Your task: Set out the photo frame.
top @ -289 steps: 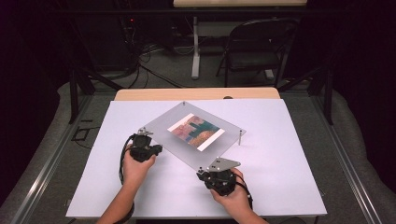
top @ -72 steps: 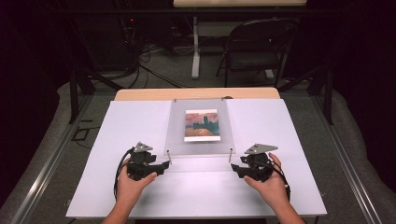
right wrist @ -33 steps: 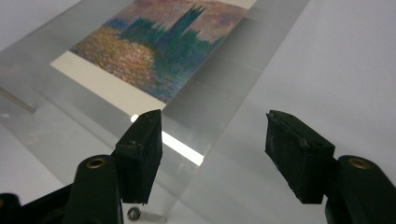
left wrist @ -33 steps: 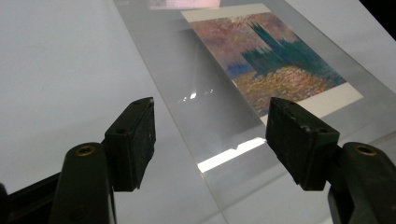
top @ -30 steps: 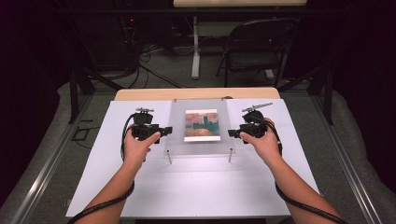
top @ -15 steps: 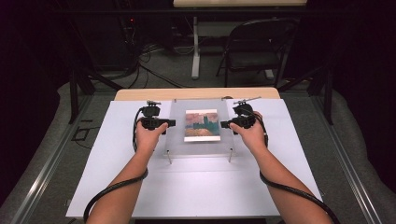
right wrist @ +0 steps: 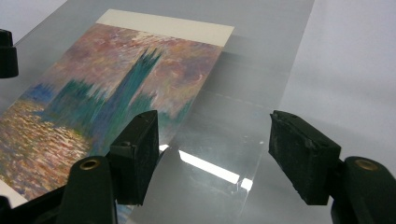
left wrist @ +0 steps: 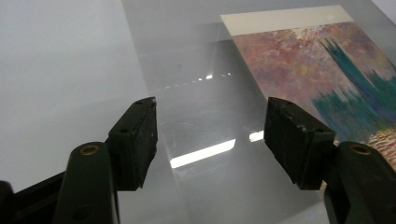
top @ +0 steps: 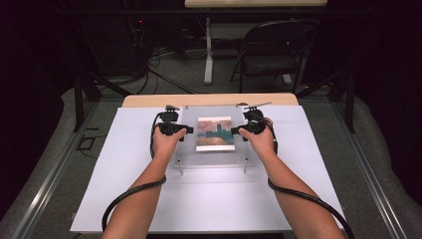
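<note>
A clear plate (top: 214,157) stands on short metal legs on the white board, squared to the table, with a painted print (top: 215,133) of teal towers under a pink sky beneath it. My left gripper (top: 182,132) hovers at the plate's left side and my right gripper (top: 237,132) at its right side, pointing at each other. In the left gripper view the left gripper (left wrist: 210,135) is open over the clear plate (left wrist: 196,93), beside the print (left wrist: 327,70). The right gripper (right wrist: 212,144) is open too, above the print (right wrist: 107,79). Both pairs of jaws have just been opening, with nothing between them.
The white board (top: 199,204) covers a wooden table whose far edge (top: 209,99) shows behind the plate. A black chair (top: 273,55) and floor cables lie beyond it. Black cables (top: 124,199) trail along both forearms.
Both hands have moved from the plate's near corners up along its sides and inward toward the print. The plate, skewed several seconds ago, now sits square.
</note>
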A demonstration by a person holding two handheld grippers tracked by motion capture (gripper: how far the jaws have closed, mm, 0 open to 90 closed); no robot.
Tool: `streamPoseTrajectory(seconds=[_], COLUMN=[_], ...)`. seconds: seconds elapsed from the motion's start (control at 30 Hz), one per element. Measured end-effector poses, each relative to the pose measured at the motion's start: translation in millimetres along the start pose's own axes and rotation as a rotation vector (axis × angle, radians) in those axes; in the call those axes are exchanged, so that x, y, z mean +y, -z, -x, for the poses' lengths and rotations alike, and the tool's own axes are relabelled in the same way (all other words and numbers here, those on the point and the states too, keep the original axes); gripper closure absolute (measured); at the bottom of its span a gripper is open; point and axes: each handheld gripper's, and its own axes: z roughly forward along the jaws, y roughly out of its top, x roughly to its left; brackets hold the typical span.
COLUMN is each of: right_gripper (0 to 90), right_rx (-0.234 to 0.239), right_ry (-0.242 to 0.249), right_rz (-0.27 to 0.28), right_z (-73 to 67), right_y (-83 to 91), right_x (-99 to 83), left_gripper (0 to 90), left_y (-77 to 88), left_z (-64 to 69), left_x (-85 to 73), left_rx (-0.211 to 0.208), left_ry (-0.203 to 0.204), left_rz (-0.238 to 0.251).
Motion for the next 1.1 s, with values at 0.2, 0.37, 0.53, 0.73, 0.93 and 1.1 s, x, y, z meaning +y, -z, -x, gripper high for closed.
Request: streamPoseTrajectory(seconds=[0.2,0.37,0.53,0.73,0.93,1.1], right_gripper=[32.6,31.4,29.2,28.1,26.7,26.5], right_rx=[0.021,0.034,0.046,0.062,0.079,0.107], right_ry=[-0.035,-0.039,-0.046,-0.077,-0.108,-0.132], right_rz=[-0.007,-0.007,-0.001,-0.004,-0.005,-0.008], right_z=[5.1,6.9,9.3,12.1,15.4,18.3], right_y=[-2.9,-4.5,-7.6,-9.8,-13.4,-16.8], right_x=[0.0,0.4,0.8,0.8,1.7,2.1], left_gripper=[31.1,28.5,27.1,24.3,23.2,21.5], left_y=[-3.2,-5.1,-7.4,-10.8,-16.2,-20.9], left_z=[-1.7,-4.7,-6.4,-8.4,-10.7,-14.8], left_x=[-0.9,-0.5,0.0,0.1,3.3,3.8], left_rx=[-0.011,-0.030,-0.042,-0.057,-0.065,-0.104], left_ry=[0.018,0.030,0.046,0.061,0.085,0.132], left_rz=[-0.003,-0.010,-0.007,-0.001,0.002,-0.001])
